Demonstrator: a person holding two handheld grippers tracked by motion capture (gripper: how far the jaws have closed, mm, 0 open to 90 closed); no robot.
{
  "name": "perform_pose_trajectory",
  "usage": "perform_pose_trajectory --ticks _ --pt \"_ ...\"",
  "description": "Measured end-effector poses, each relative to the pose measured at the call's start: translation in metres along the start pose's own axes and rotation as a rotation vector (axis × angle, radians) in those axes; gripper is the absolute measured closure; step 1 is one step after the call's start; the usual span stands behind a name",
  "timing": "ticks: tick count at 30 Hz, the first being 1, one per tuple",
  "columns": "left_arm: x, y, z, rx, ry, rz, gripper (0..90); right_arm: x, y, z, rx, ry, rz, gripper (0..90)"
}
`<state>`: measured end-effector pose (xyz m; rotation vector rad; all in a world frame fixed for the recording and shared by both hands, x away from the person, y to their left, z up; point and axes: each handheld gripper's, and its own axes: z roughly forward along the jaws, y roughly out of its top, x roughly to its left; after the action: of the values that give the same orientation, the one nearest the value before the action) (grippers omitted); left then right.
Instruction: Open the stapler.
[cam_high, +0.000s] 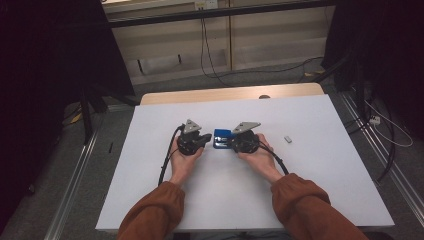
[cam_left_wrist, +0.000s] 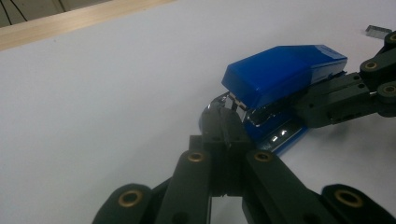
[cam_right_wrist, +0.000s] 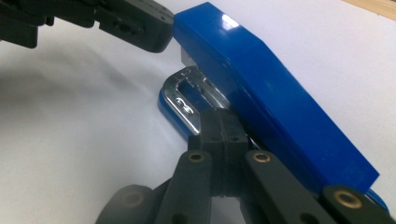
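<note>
While the blue stapler (cam_high: 222, 138) lies lengthwise between them, left gripper (cam_high: 204, 139) and right gripper (cam_high: 235, 142) press in closed from opposite ends, holding nothing.

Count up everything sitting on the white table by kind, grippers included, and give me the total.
Blue stapler: 1
Small grey strip, likely staples: 1
Black grippers: 2, the left gripper and the right gripper, both shut beside the stapler
Total: 4
</note>
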<state>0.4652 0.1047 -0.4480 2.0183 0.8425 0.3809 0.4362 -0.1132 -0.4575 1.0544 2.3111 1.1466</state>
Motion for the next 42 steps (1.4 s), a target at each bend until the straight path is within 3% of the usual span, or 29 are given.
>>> perform_pose_trajectory --ticks 2,6,8,12,24,27,42 --pt "0.0007 0.0009 0.0012 -0.003 -0.011 -0.009 90.0 0.0003 0.0003 0.0003 0.001 -0.001 -0.009 90.0" --pt "-0.0009 0.0039 0.0032 0.012 0.005 0.023 90.0 0.0001 -0.0006 0.0005 -0.002 -0.001 -0.006 90.0" --pt "-0.0016 0.0036 0.0037 0.011 0.021 0.018 90.0 -0.0006 -0.0007 0.0006 -0.003 0.004 -0.004 90.0" --pt "-0.0025 0.0024 0.0046 0.031 0.015 0.045 90.0 -0.0007 -0.0008 0.0003 -0.002 0.004 -0.001 90.0" --pt "-0.0052 0.0027 0.0103 0.028 0.002 0.045 90.0 -0.001 -0.0021 0.0006 -0.013 0.003 0.002 90.0" --pt "-0.0063 0.0038 0.01 0.03 0.016 0.06 90.0 -0.0011 -0.0024 0.0004 -0.013 0.005 0.003 90.0" --pt "-0.0065 0.0085 0.0094 -0.003 0.009 0.029 90.0 -0.0025 -0.0033 0.0017 -0.027 0.021 0.012 90.0"
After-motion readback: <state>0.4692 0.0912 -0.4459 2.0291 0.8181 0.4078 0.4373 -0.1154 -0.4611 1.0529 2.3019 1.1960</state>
